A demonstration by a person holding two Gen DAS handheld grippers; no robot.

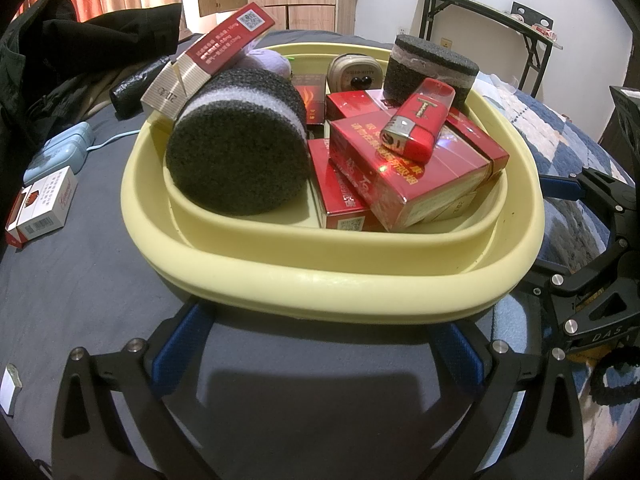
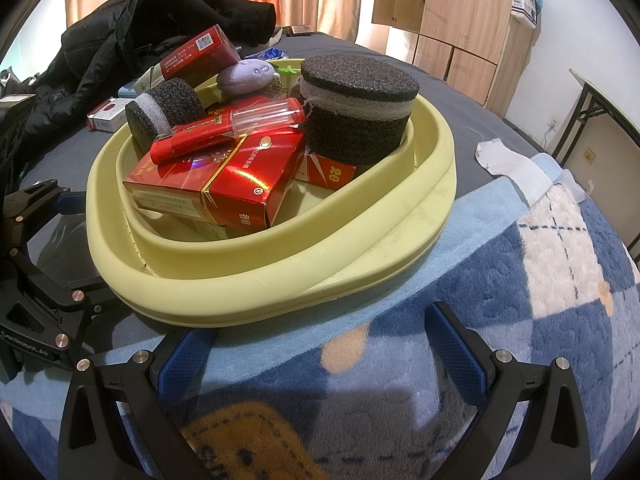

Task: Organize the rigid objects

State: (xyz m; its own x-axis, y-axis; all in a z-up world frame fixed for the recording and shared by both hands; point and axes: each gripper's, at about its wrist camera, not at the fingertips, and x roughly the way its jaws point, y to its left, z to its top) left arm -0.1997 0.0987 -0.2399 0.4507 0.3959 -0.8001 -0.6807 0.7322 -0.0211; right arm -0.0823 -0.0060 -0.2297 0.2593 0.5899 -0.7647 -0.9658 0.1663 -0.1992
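Observation:
A pale yellow basin [image 1: 320, 280] [image 2: 280, 280] sits on the bed. It holds several red cigarette boxes [image 1: 404, 168] [image 2: 224, 184], a red lighter [image 1: 416, 120] [image 2: 224, 132], two dark foam cylinders [image 1: 236, 144] [image 2: 356, 104], a purple plush [image 2: 248, 74] and a small beige case [image 1: 354, 74]. One red box [image 1: 224, 48] leans over the far left rim. My left gripper [image 1: 320, 344] is open and empty just before the basin's near rim. My right gripper [image 2: 320, 344] is open and empty at the basin's right side.
A white and red cigarette pack [image 1: 40, 208] and a light blue case [image 1: 60, 152] lie on the grey sheet left of the basin. Black clothing [image 2: 140, 20] is piled behind. A blue patterned blanket [image 2: 520, 280] and a white sock [image 2: 508, 164] lie to the right.

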